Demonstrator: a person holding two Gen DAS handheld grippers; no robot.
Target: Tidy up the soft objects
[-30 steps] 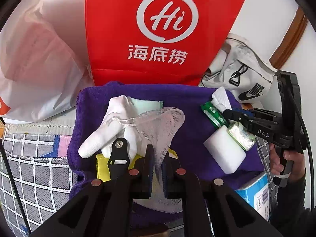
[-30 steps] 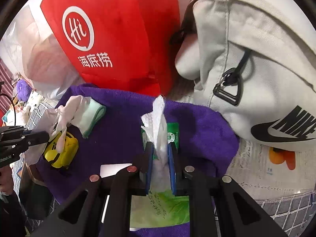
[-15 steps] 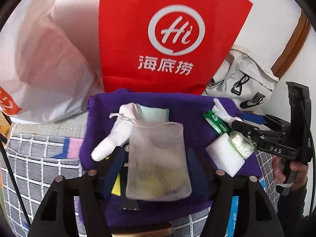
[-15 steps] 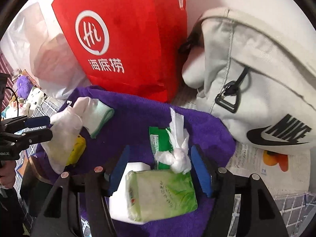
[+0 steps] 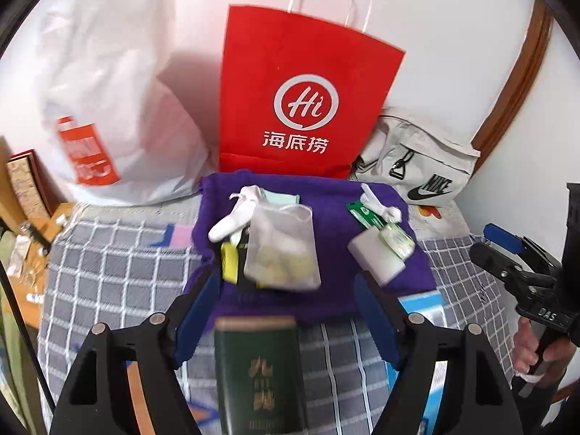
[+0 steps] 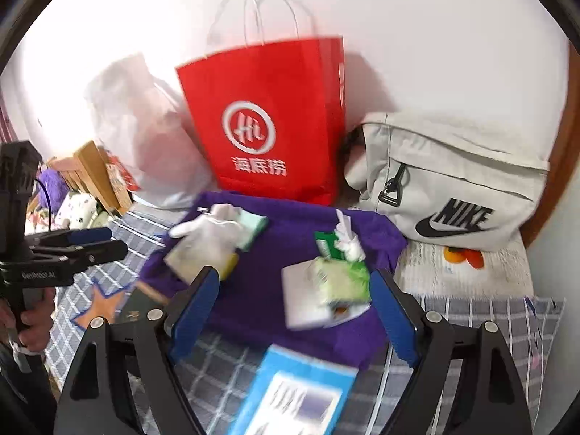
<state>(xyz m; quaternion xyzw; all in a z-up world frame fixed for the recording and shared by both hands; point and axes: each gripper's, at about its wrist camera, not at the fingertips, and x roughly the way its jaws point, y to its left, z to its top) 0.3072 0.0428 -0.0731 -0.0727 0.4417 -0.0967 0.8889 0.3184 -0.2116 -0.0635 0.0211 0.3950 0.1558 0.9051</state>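
A purple towel lies on the checked bed. On its left are a white glove, a mint cloth and a white mesh pouch over a yellow item. On its right are a green tissue pack, a white block and a twisted white tissue. My left gripper is open, empty, pulled back from the towel. My right gripper is open and empty, also back from it.
A red paper bag, a white plastic bag and a grey Nike bag stand against the wall. A dark green booklet and a blue box lie on the checked cover.
Both grippers let go, opened wide and drew back. The mesh pouch now lies on the towel's left; the tissue pack rests on its right.
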